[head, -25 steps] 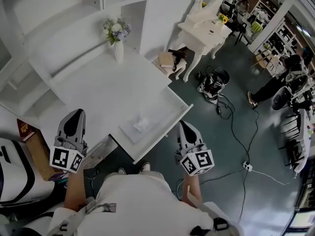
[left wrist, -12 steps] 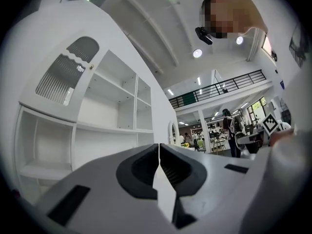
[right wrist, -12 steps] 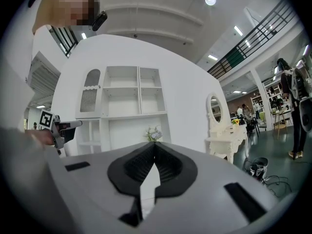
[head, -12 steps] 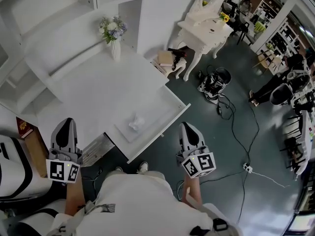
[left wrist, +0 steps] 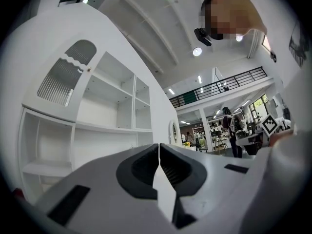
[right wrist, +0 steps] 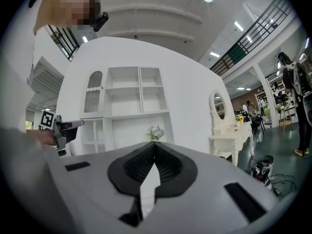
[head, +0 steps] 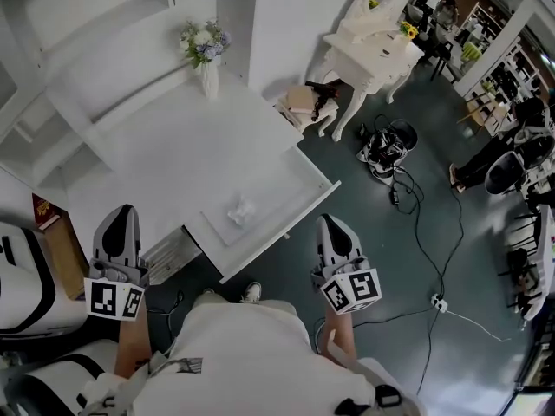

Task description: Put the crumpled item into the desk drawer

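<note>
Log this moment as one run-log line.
left gripper: shut, empty | right gripper: shut, empty | crumpled paper: lying in open drawer | contact: neither gripper touches it

We find the drawer (head: 282, 230) open to the top, with room for a tool to come down into it from above or from the front; only the crumpled item (head: 238, 208) lies inside. The tabletop (head: 173, 146) behind gives open passage as far as the vase (head: 208, 76) (the shelves (head: 87, 24) wall off the back). Cables (head: 416, 224) trail across the floor on the right.
</note>
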Demonstrator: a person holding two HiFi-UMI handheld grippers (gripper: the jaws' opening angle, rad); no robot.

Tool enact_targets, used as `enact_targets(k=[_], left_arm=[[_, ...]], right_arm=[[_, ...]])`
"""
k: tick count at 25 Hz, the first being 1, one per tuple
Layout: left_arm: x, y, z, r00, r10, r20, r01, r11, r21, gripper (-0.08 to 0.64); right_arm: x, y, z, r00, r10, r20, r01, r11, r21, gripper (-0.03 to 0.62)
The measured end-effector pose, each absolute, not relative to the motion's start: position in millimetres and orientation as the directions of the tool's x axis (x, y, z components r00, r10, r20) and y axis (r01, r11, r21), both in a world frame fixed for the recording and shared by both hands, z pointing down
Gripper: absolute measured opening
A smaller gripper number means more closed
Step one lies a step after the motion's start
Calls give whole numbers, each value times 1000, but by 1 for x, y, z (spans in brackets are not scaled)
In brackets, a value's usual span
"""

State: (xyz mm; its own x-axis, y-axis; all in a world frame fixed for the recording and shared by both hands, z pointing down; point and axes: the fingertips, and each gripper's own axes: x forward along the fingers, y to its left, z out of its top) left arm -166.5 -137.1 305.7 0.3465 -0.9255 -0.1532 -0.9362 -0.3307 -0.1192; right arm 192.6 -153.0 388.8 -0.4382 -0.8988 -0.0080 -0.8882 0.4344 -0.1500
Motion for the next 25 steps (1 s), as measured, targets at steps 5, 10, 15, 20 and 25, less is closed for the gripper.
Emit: enact_targets(k=[5,10,15,20,25], left_arm=[[-163,-138,305,342,-927,-151,-937,-325,-127,20],[-167,-137,305,330,-934,-139,-941,-313,-131,20],[-166,-137,307,331,-934,-132,-940,-314,-134,20],[-166,-136,307,328,-936,-129,-941,-312,-134,20],[-167,-136,308,324,-937,-128,-943,-309,-124,20]], right_arm=[[187,-158,394,-460,-888,-6,-877,455,-158,9],[181,-163,398,-477,-879,-2,-866,471,-168,9],[170,-163,403,-502,-865,4,-855,495,-154,9],[164,-165,404,-515,-857,6,-847,508,-159,9],[160,-170,402,-526,-851,3,-841,519,-155,9]])
